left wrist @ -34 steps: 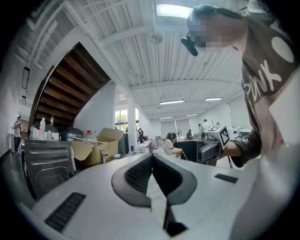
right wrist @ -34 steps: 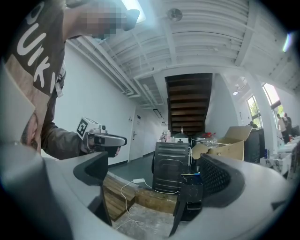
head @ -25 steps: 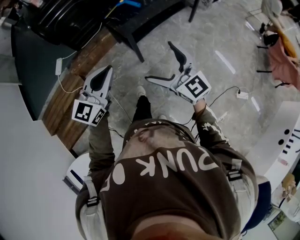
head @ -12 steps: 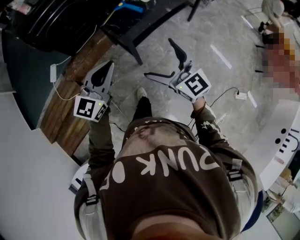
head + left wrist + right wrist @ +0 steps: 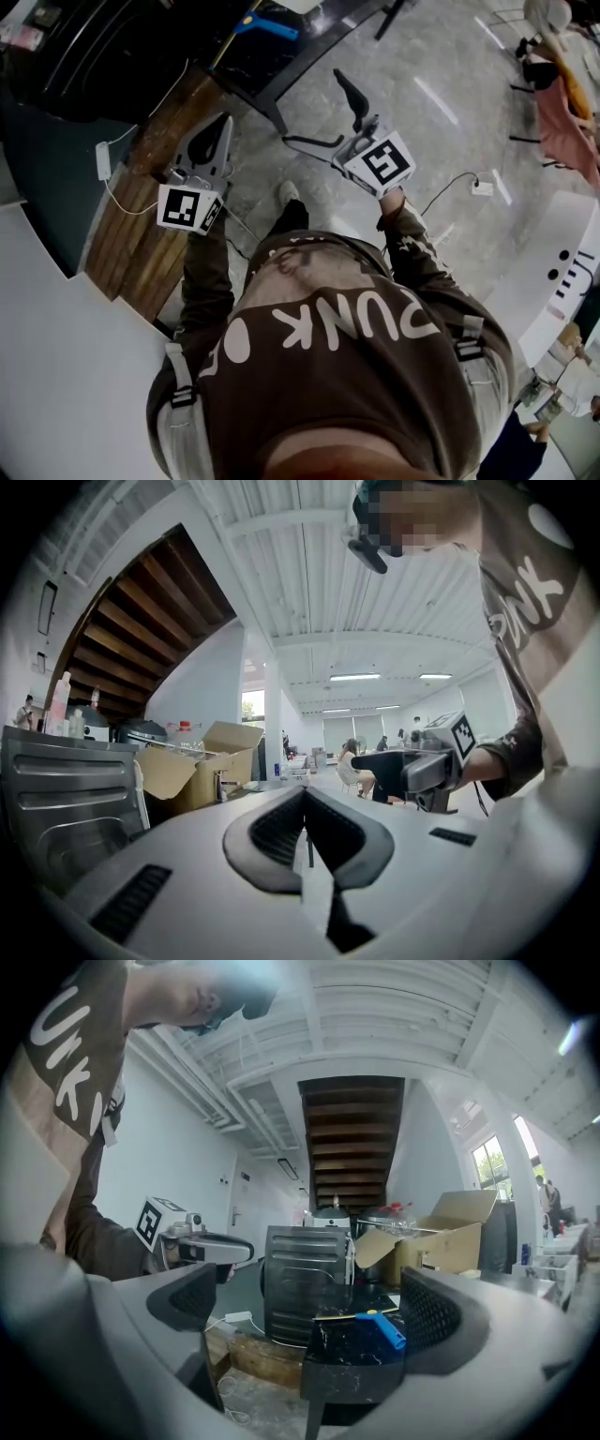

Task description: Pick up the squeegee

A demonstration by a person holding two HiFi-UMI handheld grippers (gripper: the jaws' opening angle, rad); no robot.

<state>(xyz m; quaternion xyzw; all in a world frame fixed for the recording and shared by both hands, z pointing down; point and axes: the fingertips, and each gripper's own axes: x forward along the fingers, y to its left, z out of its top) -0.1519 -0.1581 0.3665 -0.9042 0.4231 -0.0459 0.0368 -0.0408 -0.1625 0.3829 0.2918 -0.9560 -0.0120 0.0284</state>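
Observation:
The squeegee (image 5: 380,1321) has a blue handle and a thin yellow-edged blade; it lies on a dark marble-topped table (image 5: 352,1363) ahead of my right gripper. In the head view the squeegee (image 5: 265,23) shows at the top, on the black table. My right gripper (image 5: 321,111) is open, jaws spread wide, held in the air short of the table with nothing between them. My left gripper (image 5: 217,128) is shut with nothing in it, held over the wooden platform (image 5: 141,202) to the left.
A dark metal appliance (image 5: 302,1283) and open cardboard boxes (image 5: 441,1227) stand behind the table. A white power adapter and cable (image 5: 103,159) lie on the wooden platform. A cable and plug (image 5: 483,187) lie on the grey floor at right. A staircase rises overhead.
Both grippers have moved a little forward and up in the head view, toward the black table. The squeegee now shows more fully at the top edge. Jaw states are unchanged.

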